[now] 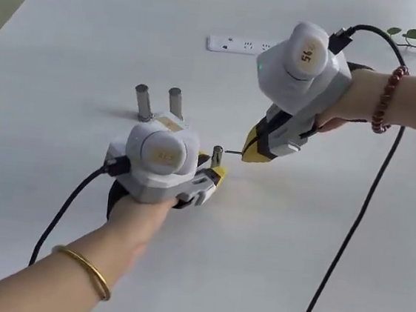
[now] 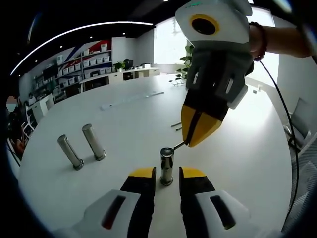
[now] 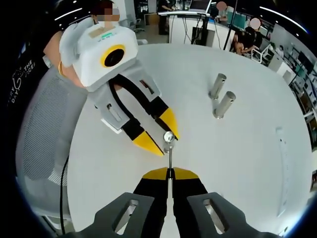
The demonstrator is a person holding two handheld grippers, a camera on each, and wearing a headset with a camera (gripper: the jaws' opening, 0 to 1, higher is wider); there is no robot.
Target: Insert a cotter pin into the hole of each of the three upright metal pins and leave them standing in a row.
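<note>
**Cotter pin at the top of the nearest metal pin**

Cotter pin (image 3: 169, 157) is what we see pinched in the right gripper (image 3: 170, 173). Its jaws are closed together on the thin wire, which runs straight out past the yellow tips. The far end of the wire meets the upper part of a metal pin (image 3: 169, 136) that stands upright on the white worktop (image 1: 95, 25), towards its middle. We cannot tell whether the wire has entered the hole or only touches the pin's side.

The left gripper (image 2: 167, 173) comes in low from the near edge, and its jaws stand one on each side of that metal pin. In the left gripper view a thin strip of worktop shows between each yellow tip and the pin. We cannot tell if the jaws press on it. The right gripper hangs above, angled down at the pin from the right side of the worktop.

We see two more metal pins, one (image 1: 144, 102) just beside the other (image 1: 176, 102). They are upright and apart from each other, and they stand further towards the far edge and the left than the first pin. Nothing touches them.

A white power strip (image 1: 238, 45) lies flat near the far edge. A black cable (image 1: 348, 238) trails from the right gripper across the worktop to the near edge.
</note>
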